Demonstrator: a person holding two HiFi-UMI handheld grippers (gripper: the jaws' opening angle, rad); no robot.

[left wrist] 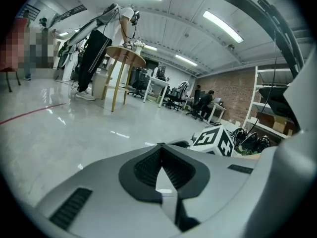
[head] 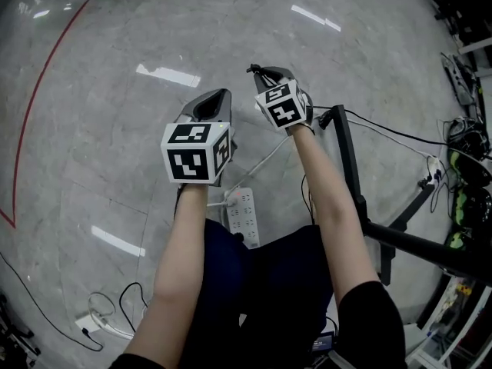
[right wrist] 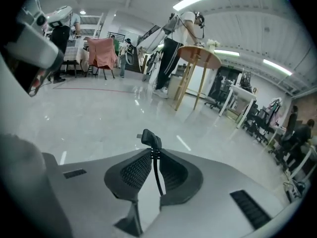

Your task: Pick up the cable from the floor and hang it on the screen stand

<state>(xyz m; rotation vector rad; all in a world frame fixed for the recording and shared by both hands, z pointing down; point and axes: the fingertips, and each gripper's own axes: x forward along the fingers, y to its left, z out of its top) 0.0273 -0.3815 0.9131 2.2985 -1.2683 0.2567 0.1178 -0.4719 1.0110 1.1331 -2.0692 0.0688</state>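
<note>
Cable (right wrist: 157, 175): thin, black, off the floor (head: 115, 129), pinched just below its plug (right wrist: 151, 139) by the right gripper (right wrist: 153, 153). The jaws are narrow and pressed on the cord, with the plug standing above the tips. In the head view a black line trails right from that gripper past the stand (head: 347, 154); we take it for the same cable.

Handling, our judgement: light, limp, smooth-jacketed. It will sag and swing, and may slip through the pads under pull. The best hold is close behind the plug, as now; a second hold further down would tame the slack.

Left gripper (left wrist: 161, 148): jaws together, nothing between them, held beside the right.
</note>
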